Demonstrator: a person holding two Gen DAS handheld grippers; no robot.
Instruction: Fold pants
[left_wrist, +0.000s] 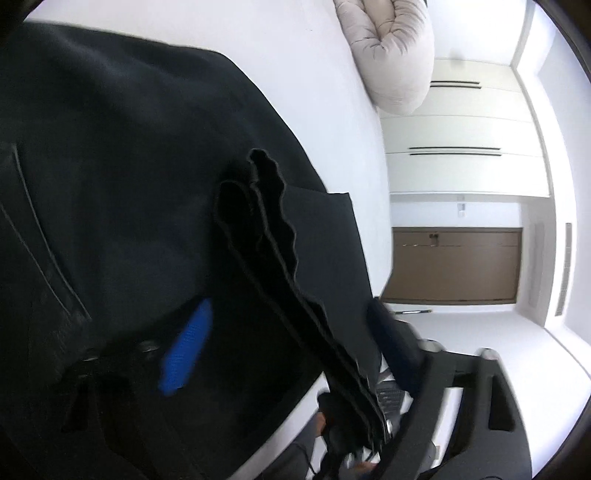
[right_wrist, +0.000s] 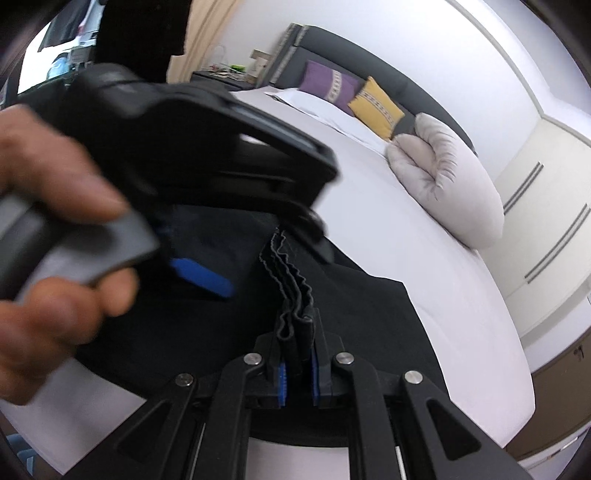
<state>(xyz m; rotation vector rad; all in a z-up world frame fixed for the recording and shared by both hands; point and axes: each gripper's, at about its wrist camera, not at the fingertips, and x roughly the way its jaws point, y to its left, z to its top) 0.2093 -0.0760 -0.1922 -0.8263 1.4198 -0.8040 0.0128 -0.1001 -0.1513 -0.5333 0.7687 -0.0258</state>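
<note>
The black pants (left_wrist: 122, 155) lie on the white bed (left_wrist: 314, 74) and fill most of the left wrist view. Their bunched waistband (left_wrist: 273, 240) runs as a taut ridge between both grippers. My right gripper (right_wrist: 297, 380) is shut on the waistband (right_wrist: 291, 295), its blue pads pinching the folded edge. My left gripper (left_wrist: 280, 343) stands open around the cloth: one blue pad (left_wrist: 186, 347) shows wide of the ridge. It also shows in the right wrist view (right_wrist: 258, 254), held by a hand (right_wrist: 55, 221) just beyond the waistband.
A grey rolled duvet (right_wrist: 447, 181) lies on the bed to the right. Purple (right_wrist: 328, 86) and yellow (right_wrist: 375, 107) pillows lean on the dark headboard. White wardrobe doors (left_wrist: 458, 129) and a brown door (left_wrist: 454, 266) stand beyond the bed.
</note>
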